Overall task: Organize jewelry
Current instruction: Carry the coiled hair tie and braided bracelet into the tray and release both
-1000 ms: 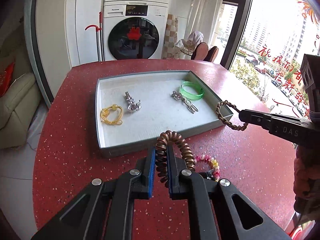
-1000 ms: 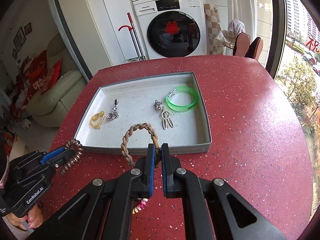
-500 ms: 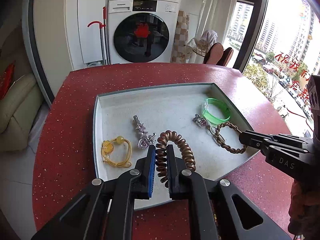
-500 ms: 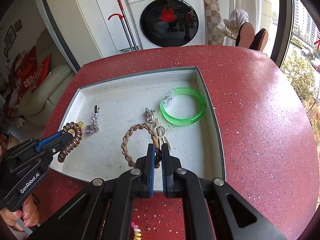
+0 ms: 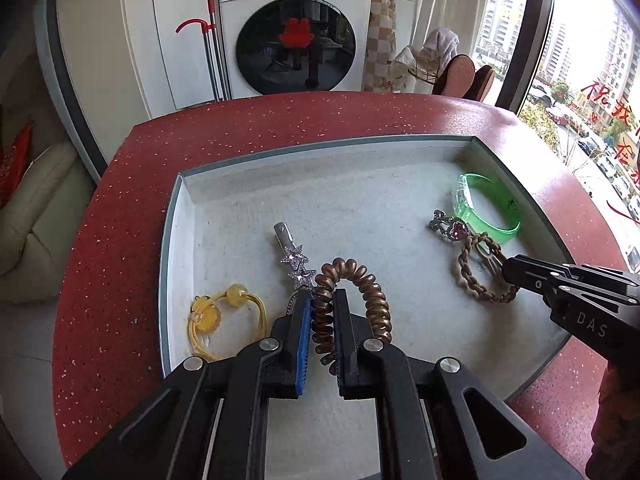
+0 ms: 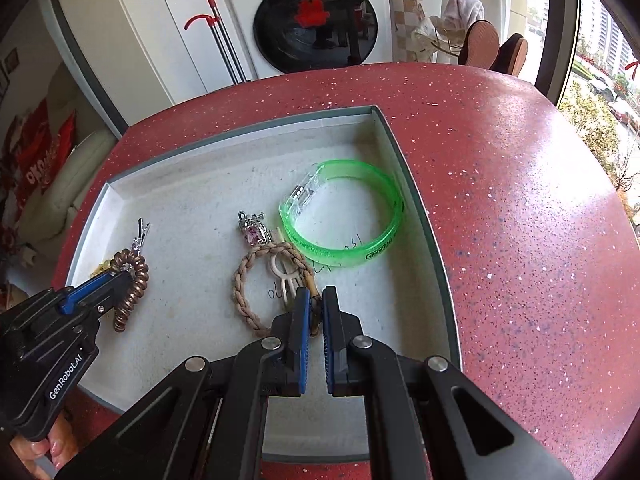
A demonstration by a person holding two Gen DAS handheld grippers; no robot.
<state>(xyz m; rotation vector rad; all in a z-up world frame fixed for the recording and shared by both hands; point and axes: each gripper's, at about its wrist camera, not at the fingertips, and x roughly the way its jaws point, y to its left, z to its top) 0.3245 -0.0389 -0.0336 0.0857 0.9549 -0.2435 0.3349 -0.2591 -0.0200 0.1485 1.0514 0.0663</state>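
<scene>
A grey tray (image 5: 172,216) (image 6: 416,184) sits on the red table. My left gripper (image 5: 322,300) (image 6: 120,280) is shut on a brown spiral hair tie (image 5: 360,284) (image 6: 134,284), low over the tray's near left. My right gripper (image 6: 314,300) (image 5: 508,268) is shut on a braided brown bracelet (image 6: 248,276) (image 5: 468,276), which lies on the tray floor at the right. In the tray also lie a green wristband (image 5: 488,212) (image 6: 348,216), a silver heart charm (image 5: 450,228) (image 6: 252,228), a star hair clip (image 5: 294,260) and a yellow hair tie (image 5: 224,312).
The red speckled table (image 5: 112,240) (image 6: 520,200) surrounds the tray. A white clip (image 6: 282,268) lies under the braided bracelet. A washing machine (image 5: 292,32) stands behind the table, a window is at the right and a sofa at the left.
Both grippers have moved forward from the table's front over the tray and lowered. The braided bracelet now rests on the tray floor beside the heart charm. Both remain shut.
</scene>
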